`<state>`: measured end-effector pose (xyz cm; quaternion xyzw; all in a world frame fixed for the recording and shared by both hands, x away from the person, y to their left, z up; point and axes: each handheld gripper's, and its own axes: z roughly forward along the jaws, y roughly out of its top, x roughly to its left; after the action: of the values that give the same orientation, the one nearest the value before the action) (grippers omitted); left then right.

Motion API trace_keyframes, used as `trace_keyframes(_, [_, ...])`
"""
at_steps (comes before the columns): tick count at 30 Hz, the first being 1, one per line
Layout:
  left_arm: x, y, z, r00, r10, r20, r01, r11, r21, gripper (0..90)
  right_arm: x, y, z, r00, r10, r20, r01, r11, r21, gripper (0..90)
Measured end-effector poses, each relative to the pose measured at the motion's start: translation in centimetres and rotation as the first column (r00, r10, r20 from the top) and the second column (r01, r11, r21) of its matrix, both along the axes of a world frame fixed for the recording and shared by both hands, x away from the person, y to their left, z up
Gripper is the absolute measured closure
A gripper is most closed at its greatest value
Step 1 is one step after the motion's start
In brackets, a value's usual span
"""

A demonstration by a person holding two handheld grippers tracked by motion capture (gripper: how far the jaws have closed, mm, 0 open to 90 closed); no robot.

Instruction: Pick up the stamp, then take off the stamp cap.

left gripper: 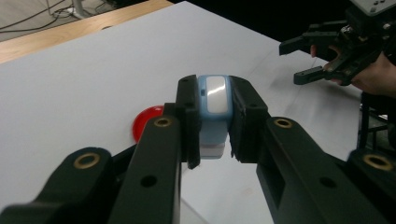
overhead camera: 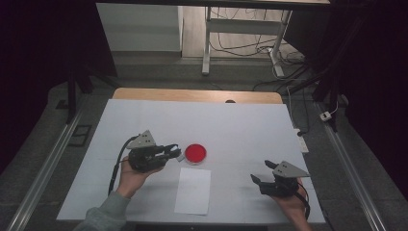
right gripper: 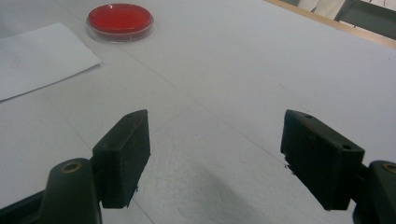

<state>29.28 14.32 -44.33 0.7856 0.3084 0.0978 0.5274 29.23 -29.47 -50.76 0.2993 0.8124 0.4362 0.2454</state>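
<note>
The left hand-held gripper (left gripper: 215, 116) squeezes a small blue and white stamp (left gripper: 214, 109) tight between its jaws and holds it up off the table (overhead camera: 240, 125), just left of the red ink dish (overhead camera: 196, 153), probably to dip it in the ink. The sheet of paper (overhead camera: 193, 190) lies near the dish, likely ready for stamping. The right hand-held gripper (right gripper: 215, 158) is wide open with nothing in it, resting far off at the right so it stays out of the way.
</note>
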Motion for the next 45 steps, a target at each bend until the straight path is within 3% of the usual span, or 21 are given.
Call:
trace_keyframes(12, [0.3, -2.0, -0.6, 0.9993, -0.037, -0.008, 0.037, 0.9993, 0.002, 75.3, -0.1, -0.1, 0.1, 1.0000, -0.004, 0.006, 0.004, 1.0000, -0.002, 23.7])
trace_keyframes(22, [0.3, -4.0, -1.5, 0.9953, -0.094, -0.020, 0.095, 0.9948, 0.038, 75.2, 0.0, 0.0, -0.1, 1.0000, 0.004, 0.001, -0.004, 0.9999, -0.009, 23.7])
trace_keyframes(45, [0.6, -3.4, -1.5, 0.9981, -0.056, -0.027, 0.057, 0.9983, 0.016, 75.2, 0.0, 0.5, -0.1, 0.9998, 0.001, 0.019, 0.000, 0.9996, -0.027, 24.1])
